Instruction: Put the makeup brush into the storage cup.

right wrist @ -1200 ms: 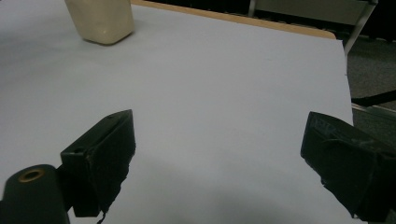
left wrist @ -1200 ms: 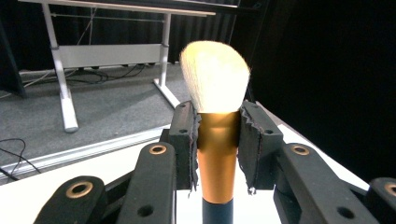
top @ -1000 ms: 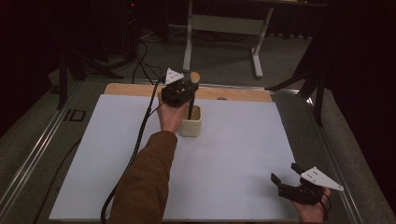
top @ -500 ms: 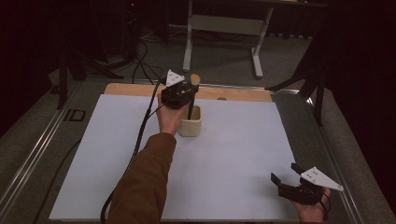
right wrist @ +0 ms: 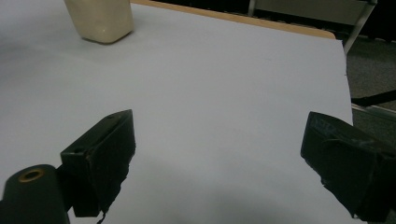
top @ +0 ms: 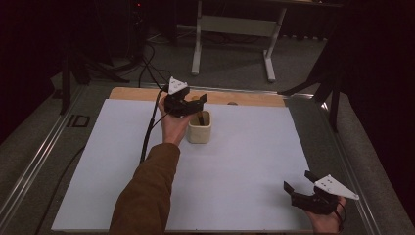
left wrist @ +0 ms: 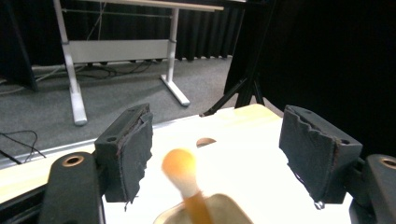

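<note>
Jaws of the left gripper point(left wrist: 215, 158) had just been opening, letting go of the wooden spoon point(left wrist: 184, 175); bumping it could tip the cup point(top: 199, 128). Right gripper point(top: 302, 188) sat open, holding nothing.

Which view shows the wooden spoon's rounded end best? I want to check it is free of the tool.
The left gripper view: the wooden spoon rises from the cup between the open jaws, touching neither pad. The high view shows a short dark handle in the cup. The right gripper view shows the cup's base.
</note>
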